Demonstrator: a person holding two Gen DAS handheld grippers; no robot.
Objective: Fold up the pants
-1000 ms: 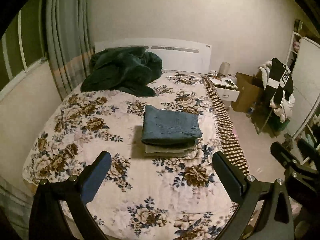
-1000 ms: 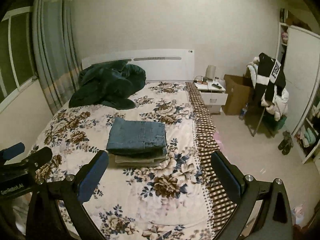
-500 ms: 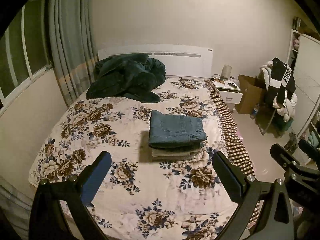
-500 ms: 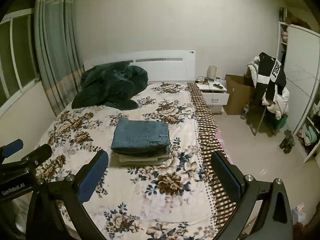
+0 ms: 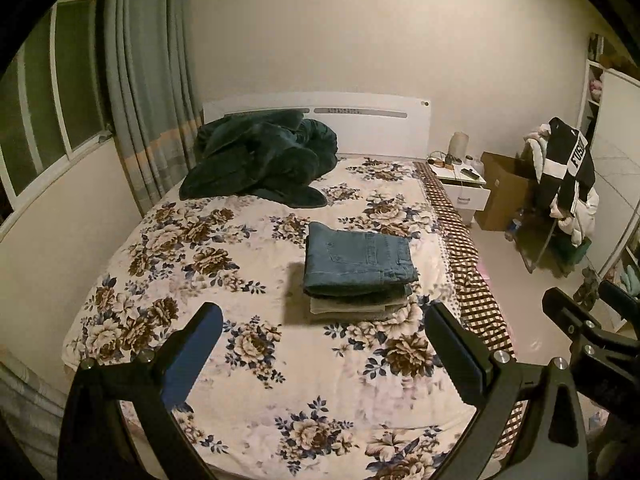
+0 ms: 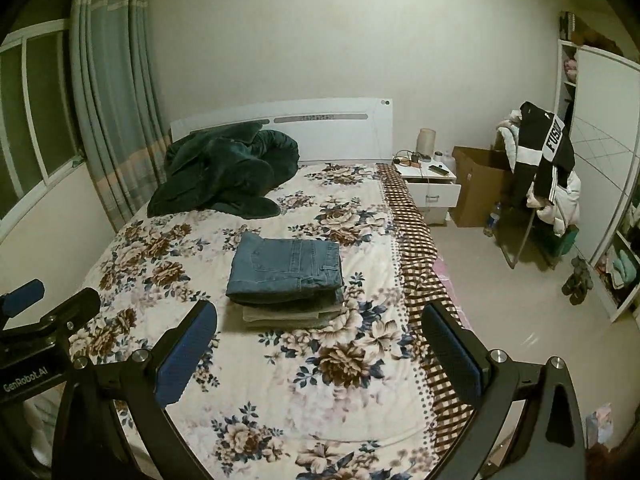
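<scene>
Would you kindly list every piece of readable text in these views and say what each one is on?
"GenRobot.AI": white print on the black body of the left gripper, seen from the right wrist view.
"FUS", further letters hidden by a fold: white letters on the black and white jacket hung over the chair.
Marking on the white headboard: too blurred to read.

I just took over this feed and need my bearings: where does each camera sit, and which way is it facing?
Left wrist: on the open left gripper, above the foot of the bed, facing the headboard; the right gripper shows at the right edge.
Right wrist: on the open right gripper, facing the same way; the left gripper shows at the left edge.
Shared: folded jeans stacked on a lighter folded garment, and the nightstand.
</scene>
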